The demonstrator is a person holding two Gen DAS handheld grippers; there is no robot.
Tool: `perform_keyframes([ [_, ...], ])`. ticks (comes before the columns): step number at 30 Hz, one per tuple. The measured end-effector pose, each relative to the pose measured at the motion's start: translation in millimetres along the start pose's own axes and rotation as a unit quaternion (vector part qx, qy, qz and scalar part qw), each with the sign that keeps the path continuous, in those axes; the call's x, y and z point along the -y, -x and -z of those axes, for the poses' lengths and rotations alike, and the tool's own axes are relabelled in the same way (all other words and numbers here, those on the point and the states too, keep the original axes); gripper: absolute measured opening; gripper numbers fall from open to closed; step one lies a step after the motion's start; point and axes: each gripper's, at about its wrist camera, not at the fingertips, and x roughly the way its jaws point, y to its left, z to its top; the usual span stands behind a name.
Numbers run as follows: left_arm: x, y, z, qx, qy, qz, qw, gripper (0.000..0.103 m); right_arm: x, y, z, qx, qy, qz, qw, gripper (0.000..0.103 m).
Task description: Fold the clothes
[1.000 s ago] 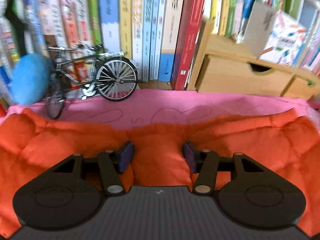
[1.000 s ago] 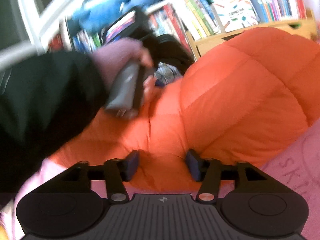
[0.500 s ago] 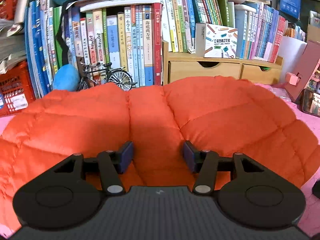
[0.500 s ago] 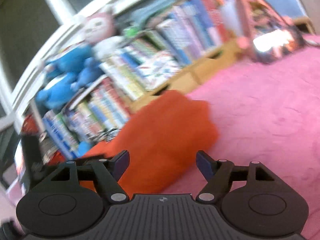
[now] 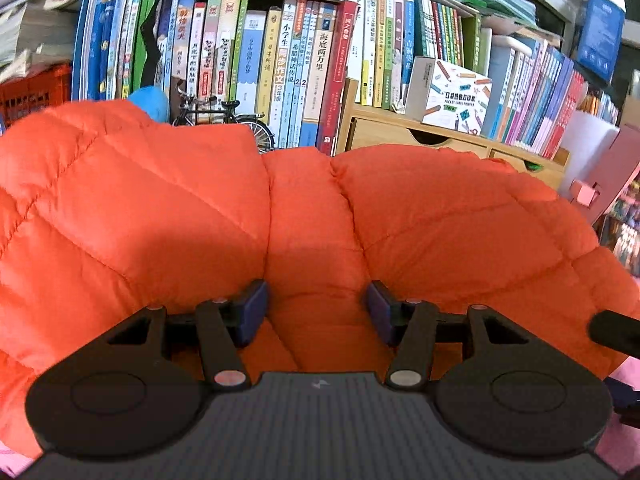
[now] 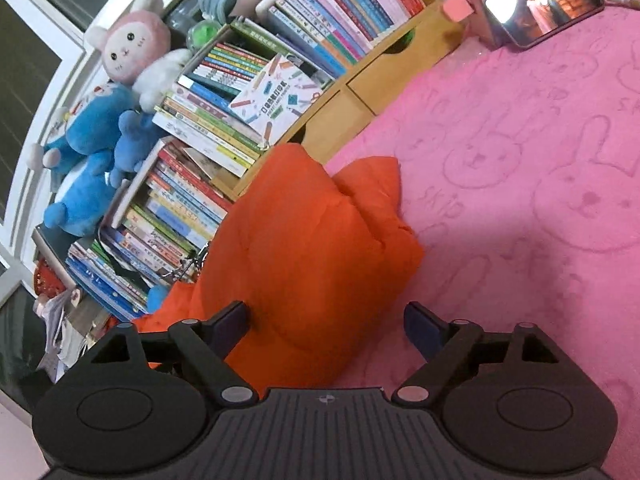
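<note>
Item: orange puffer jacket, bunched in a thick mound on the pink blanket, just before the bookshelf.
Left gripper: jaws partway closed, pinching a ridge of jacket.
Right gripper: jaws have just been opening, wide now, pads clear of the fabric (jacket edge between them).
Progress: apparently folded over; tidying and flattening judged left.

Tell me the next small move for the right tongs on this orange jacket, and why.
Probably bring the right tongs, whose jaws have just been opening and grip nothing, onto the orange jacket's free edge on the pink blanket and close. The left tongs pinch a ridge of the jacket, so the bundle seems held on one side only.
</note>
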Motion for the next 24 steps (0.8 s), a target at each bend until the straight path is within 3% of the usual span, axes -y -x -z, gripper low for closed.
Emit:
perform_keyframes([
  [9,-12,2,1,-0.001,0.040,0.028,0.9988,0.054,-17,-54,-23,-0.005,0.016,0.004,1.000,0.096],
  [10,-13,3,1,0.000,0.047,0.028,0.9985,0.054,-20,-60,-24,-0.006,0.025,0.004,1.000,0.092],
  [12,-13,5,0,-0.001,0.065,0.027,0.9975,0.052,-23,-64,-27,-0.018,0.027,0.015,0.999,0.059],
  [14,-13,9,0,-0.004,0.086,0.027,0.9959,0.052,-31,-55,-29,-0.010,0.046,0.013,0.999,0.043],
  [17,-13,17,3,-0.008,0.113,0.039,0.9928,0.051,-54,-32,-27,0.025,0.127,0.018,0.991,0.036],
  [20,-15,26,8,-0.015,0.147,0.065,0.9869,0.049,-83,-7,-17,0.067,0.229,0.018,0.971,0.034],
  [24,-13,38,21,-0.037,0.222,0.136,0.9649,0.042,-132,35,4,0.131,0.371,0.011,0.919,0.034],
])
